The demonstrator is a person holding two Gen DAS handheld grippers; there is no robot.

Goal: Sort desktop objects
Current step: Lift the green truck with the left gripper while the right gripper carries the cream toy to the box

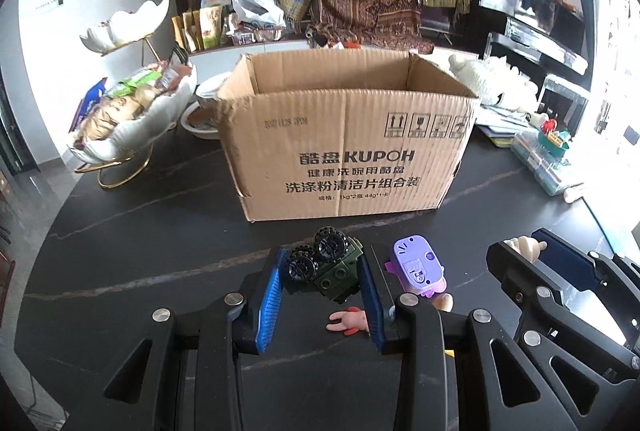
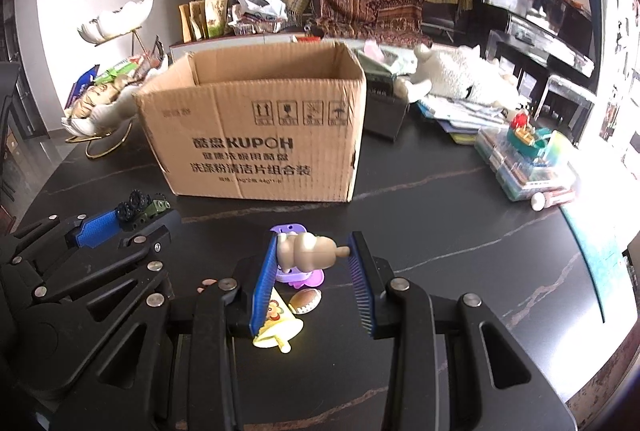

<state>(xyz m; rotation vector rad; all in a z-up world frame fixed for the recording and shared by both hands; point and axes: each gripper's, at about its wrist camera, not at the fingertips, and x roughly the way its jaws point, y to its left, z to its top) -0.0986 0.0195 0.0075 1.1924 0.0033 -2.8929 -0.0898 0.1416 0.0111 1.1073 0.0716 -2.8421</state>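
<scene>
My left gripper [image 1: 325, 271] is shut on a green toy truck with black wheels [image 1: 326, 269], held above the dark table in front of an open cardboard box [image 1: 348, 151]. My right gripper [image 2: 314, 251] is shut on a beige toy figure [image 2: 310, 251], also lifted off the table. The box [image 2: 256, 135] stands behind both grippers. Below them on the table lie a purple toy [image 1: 418, 267], a pink figure [image 1: 350, 321], a yellow toy [image 2: 278, 323] and a small brown football [image 2: 306, 300]. The left gripper [image 2: 132, 217] with the truck shows at the left of the right wrist view.
A white tiered snack stand [image 1: 128, 119] sits left of the box. White plush toys [image 2: 460, 75], papers and clear boxes with a small toy [image 2: 528, 151] fill the right side. A black container [image 2: 384, 107] stands right of the box. The table edge [image 2: 592, 251] runs along the right.
</scene>
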